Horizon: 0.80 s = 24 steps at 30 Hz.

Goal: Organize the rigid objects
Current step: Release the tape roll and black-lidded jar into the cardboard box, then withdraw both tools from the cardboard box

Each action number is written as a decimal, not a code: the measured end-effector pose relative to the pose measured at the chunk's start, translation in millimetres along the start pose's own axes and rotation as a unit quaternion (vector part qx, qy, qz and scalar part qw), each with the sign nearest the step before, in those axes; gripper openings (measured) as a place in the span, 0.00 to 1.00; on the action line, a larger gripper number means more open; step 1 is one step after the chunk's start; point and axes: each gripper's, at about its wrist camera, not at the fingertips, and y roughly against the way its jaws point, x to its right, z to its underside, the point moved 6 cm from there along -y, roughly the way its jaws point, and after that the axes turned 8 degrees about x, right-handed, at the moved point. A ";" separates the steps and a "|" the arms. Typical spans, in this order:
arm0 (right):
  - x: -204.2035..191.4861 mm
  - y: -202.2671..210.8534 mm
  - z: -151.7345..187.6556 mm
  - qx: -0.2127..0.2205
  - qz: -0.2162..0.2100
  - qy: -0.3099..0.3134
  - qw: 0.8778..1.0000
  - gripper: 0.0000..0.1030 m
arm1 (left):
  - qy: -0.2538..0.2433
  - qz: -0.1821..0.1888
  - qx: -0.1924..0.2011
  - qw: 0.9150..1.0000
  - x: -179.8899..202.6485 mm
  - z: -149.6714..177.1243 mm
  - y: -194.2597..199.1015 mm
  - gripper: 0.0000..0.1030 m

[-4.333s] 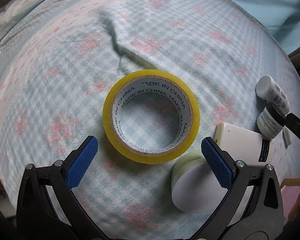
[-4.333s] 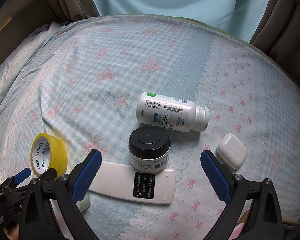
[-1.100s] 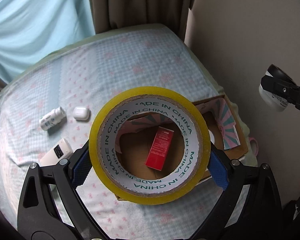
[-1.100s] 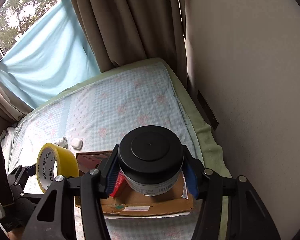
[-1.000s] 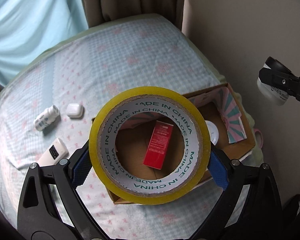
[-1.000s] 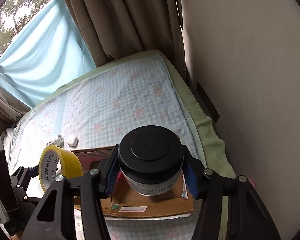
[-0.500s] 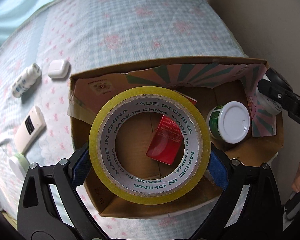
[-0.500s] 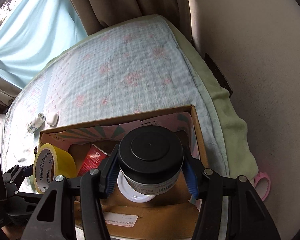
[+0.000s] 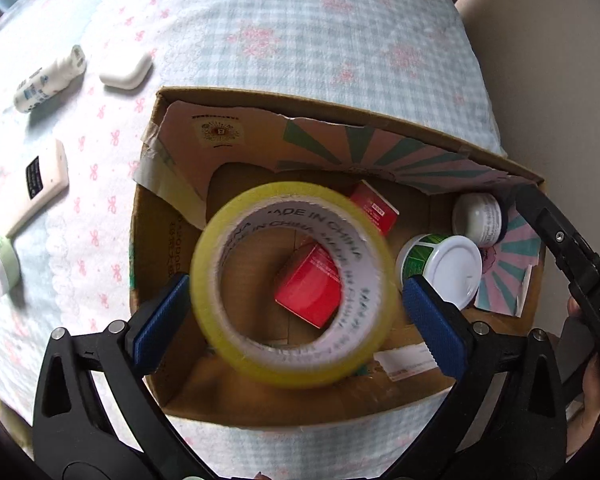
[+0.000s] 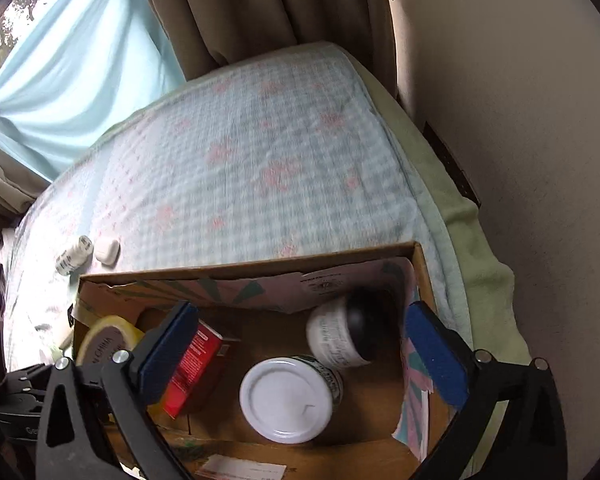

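Our left gripper (image 9: 292, 304) is opening, and the yellow tape roll (image 9: 290, 284) drops free between its pads into the cardboard box (image 9: 260, 98). Our right gripper (image 10: 300, 348) opens too; the black-lidded jar (image 10: 340, 338), at 12 o'clock, tumbles inside. Both look stiff and light; we would grip their sides.
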 end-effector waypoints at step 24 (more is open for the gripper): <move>-8.0 70.7 4.5 -0.005 0.055 0.025 0.998 1.00 | -0.046 0.002 0.058 0.997 -11.6 5.4 87.6 1.00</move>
